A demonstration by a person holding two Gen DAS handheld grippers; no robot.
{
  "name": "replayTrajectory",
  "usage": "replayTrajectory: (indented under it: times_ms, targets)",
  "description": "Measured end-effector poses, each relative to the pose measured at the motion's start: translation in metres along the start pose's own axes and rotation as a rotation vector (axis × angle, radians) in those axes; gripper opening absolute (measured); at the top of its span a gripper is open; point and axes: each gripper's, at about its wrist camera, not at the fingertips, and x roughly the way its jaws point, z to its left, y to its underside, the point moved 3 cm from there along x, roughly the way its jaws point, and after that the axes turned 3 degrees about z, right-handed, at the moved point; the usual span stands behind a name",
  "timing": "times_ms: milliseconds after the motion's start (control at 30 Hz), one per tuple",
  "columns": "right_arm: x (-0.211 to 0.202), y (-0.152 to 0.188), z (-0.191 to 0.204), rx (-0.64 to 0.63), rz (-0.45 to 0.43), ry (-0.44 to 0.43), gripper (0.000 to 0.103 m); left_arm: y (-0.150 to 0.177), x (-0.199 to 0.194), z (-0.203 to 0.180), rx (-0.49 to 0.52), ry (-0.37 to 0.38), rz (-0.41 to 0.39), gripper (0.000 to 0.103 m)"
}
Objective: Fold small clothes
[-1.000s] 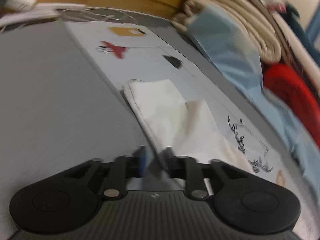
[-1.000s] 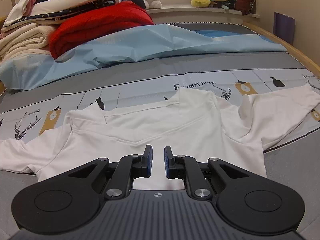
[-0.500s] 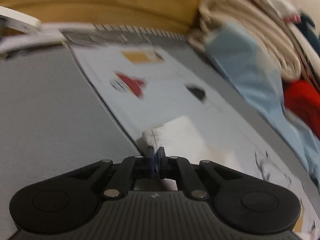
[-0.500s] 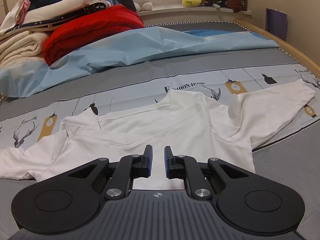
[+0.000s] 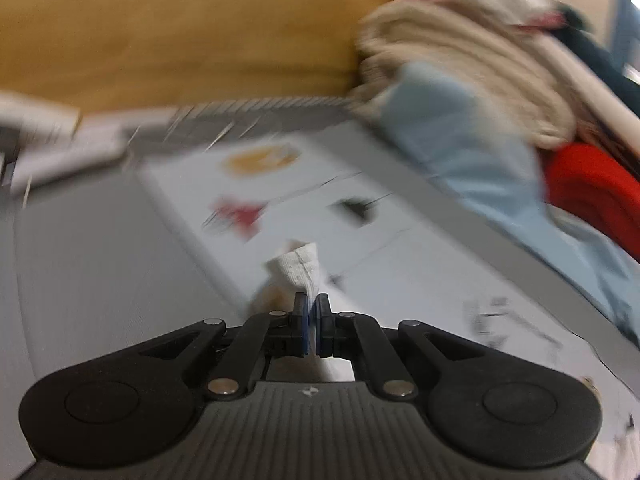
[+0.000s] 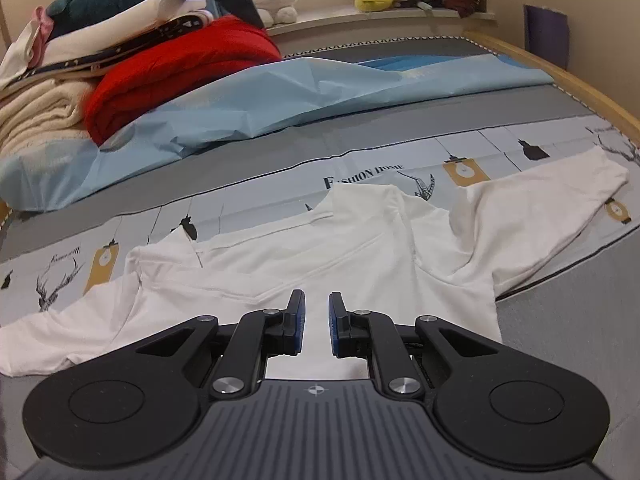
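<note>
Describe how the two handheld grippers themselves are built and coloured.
Both the left gripper and the right gripper look alike: black linkage arms with silver pivot pins, blue pads on the fingers, round black end discs, and a ribbed grey body bearing a small crosshair mark. No cables or sleeves show.

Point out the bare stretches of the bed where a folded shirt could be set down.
Free: the grey band between the white shirt and the light blue sheet, and the plain grey corner below the right sleeve. Crowded: the far left, stacked with the red blanket and cream blankets.
</note>
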Motion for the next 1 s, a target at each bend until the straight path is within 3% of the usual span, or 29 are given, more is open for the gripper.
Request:
replayTrajectory:
  times_ms: [100,167,333,433,467,533,567,600,700,767,833,1000]
  targets:
    - [-0.006,-0.003,-0.009,0.036,-0.003,-0.017,0.013,-0.010,-0.051,-0.072,0.121,0.133,-0.071,0.002]
    - [-0.012,-0.005,-0.017,0.056,-0.010,-0.025,0.013,-0.002,-0.092,-0.134,0.199,0.268,-0.101,0.002]
    - [-0.022,-0.013,-0.045,0.118,-0.030,-0.019,0.013,0.080,-0.173,-0.288,0.330,0.550,-0.062,0.002]
    - [-0.027,-0.021,-0.070,0.169,-0.049,0.013,0.013,0.163,-0.208,-0.377,0.350,0.689,0.070,0.003]
    - [-0.029,-0.023,-0.078,0.190,-0.056,0.021,0.013,0.193,-0.213,-0.400,0.367,0.734,0.155,0.003]
    - [-0.030,-0.028,-0.093,0.223,-0.063,0.040,0.013,0.258,-0.215,-0.439,0.435,0.809,0.406,0.004]
    - [-0.031,-0.030,-0.099,0.241,-0.065,0.047,0.013,0.288,-0.219,-0.449,0.474,0.814,0.495,0.005]
    - [-0.030,-0.031,-0.105,0.257,-0.065,0.051,0.013,0.303,-0.224,-0.451,0.507,0.812,0.521,0.005]
    - [-0.026,-0.033,-0.116,0.289,-0.051,0.054,0.013,0.308,-0.241,-0.432,0.574,0.844,0.488,0.018]
    - [-0.022,-0.034,-0.118,0.299,-0.041,0.043,0.013,0.287,-0.243,-0.405,0.584,0.812,0.441,0.034]
    - [-0.019,-0.036,-0.118,0.300,-0.038,0.033,0.013,0.255,-0.237,-0.374,0.558,0.730,0.391,0.034]
    - [0.005,-0.031,-0.110,0.310,-0.011,-0.031,0.013,0.191,-0.204,-0.295,0.355,0.526,0.279,0.034]
